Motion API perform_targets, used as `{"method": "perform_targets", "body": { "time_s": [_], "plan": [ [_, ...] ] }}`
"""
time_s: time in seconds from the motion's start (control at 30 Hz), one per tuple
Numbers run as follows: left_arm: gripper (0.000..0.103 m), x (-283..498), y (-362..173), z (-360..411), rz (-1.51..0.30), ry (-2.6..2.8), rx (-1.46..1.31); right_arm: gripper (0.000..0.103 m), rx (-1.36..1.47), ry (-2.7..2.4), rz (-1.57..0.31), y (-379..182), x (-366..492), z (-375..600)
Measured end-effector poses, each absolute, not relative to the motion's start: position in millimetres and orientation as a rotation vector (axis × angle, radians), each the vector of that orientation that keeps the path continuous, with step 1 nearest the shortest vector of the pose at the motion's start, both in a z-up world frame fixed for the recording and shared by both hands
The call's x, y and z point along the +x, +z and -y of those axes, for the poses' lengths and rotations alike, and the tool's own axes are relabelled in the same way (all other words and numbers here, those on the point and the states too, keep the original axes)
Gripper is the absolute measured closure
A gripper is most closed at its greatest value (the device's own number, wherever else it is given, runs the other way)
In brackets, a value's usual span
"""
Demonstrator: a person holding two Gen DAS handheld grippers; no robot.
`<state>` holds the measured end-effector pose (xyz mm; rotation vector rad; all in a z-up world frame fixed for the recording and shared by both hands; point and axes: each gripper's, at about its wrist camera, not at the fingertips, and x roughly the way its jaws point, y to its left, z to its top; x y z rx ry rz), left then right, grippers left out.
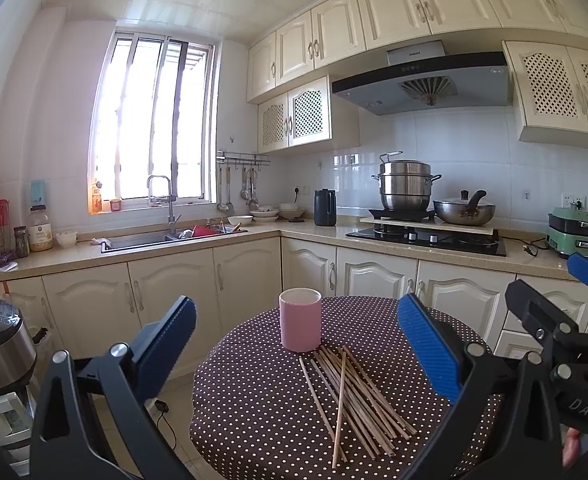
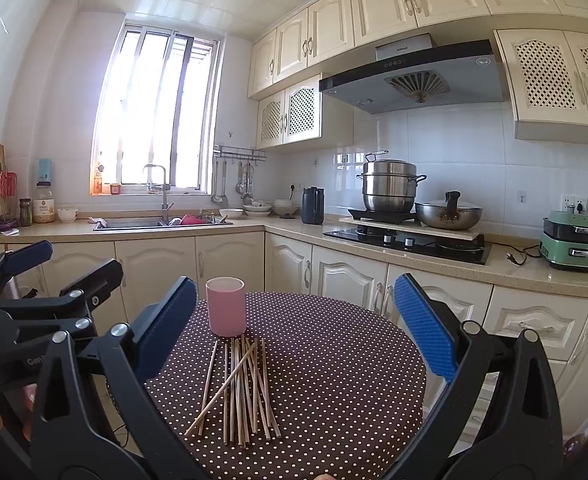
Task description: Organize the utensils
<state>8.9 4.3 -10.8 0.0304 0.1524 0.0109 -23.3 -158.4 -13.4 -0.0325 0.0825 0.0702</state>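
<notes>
1. Chopsticks (image 1: 350, 396) lie loosely piled at lower centre, on the dotted tablecloth (image 1: 254, 400), just before the pink cup (image 1: 300, 318).
2. Likely light, stiff, slippery: pinch one mid-length.
3. Left gripper (image 1: 294, 344) and right gripper (image 2: 294, 320) both gape, holding nothing.

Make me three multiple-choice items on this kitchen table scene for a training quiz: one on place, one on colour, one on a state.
1. Where do the chopsticks lie?
A. in the cup
B. on the table, on the camera side of the cup
C. in the sink

2. What colour is the cup?
A. pink
B. green
C. black

3. How do the left gripper and the right gripper stand?
A. both open, holding nothing
B. both shut on chopsticks
C. left shut on the cup

Key: B, they lie loose on the dotted tablecloth; A, its wall is pink; A, wide gaps show between the blue pads.
</notes>
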Motion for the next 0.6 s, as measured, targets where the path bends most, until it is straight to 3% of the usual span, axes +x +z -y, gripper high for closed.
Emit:
{"method": "perform_targets", "body": {
  "time_s": [0.6],
  "plan": [
    [0.004,65.1,-48.7,-14.4,-0.271,0.031,0.062,0.006,-0.028,0.098,-0.197,-51.2,32.7,147.3]
  ]
}}
